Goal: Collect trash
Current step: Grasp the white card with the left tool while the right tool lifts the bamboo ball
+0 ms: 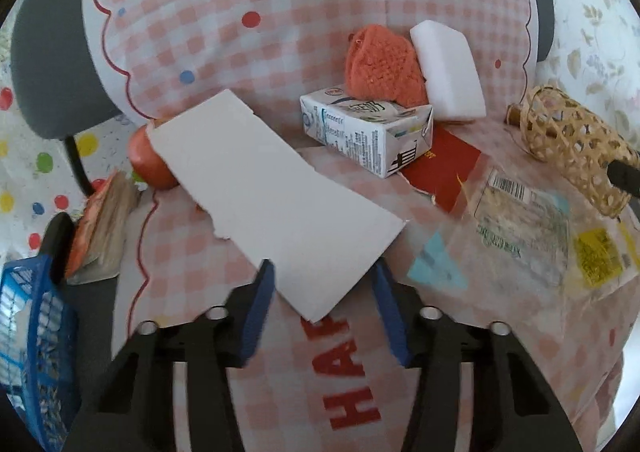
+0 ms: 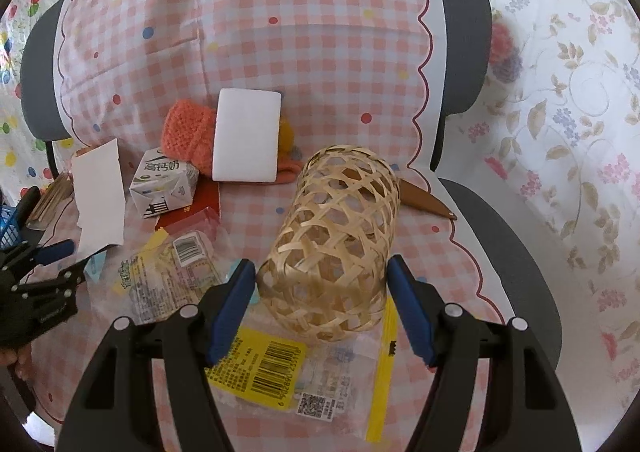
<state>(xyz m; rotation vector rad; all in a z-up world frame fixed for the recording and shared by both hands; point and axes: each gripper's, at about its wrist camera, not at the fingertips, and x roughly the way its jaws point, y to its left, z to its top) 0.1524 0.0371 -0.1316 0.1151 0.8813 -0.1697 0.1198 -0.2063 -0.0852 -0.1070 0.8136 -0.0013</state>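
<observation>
A torn white card (image 1: 272, 196) lies on the checked cloth, its near corner between the fingers of my open left gripper (image 1: 324, 272). It also shows in the right wrist view (image 2: 100, 196). A milk carton (image 1: 368, 132) lies behind it, on a red paper (image 1: 440, 172). Clear plastic wrappers (image 1: 528, 228) with barcodes lie to the right. My right gripper (image 2: 322, 272) has its fingers on both sides of a woven bamboo basket (image 2: 332, 244) lying on its side. A wrapper (image 2: 296, 372) lies under that basket.
An orange knitted piece (image 1: 380, 60) and a white sponge (image 1: 448, 72) lean against the chair back. An apple (image 1: 148, 160) and a packet (image 1: 100, 228) sit at the left, by a blue basket (image 1: 32, 344). A brown sheath (image 2: 424, 200) lies behind the bamboo basket.
</observation>
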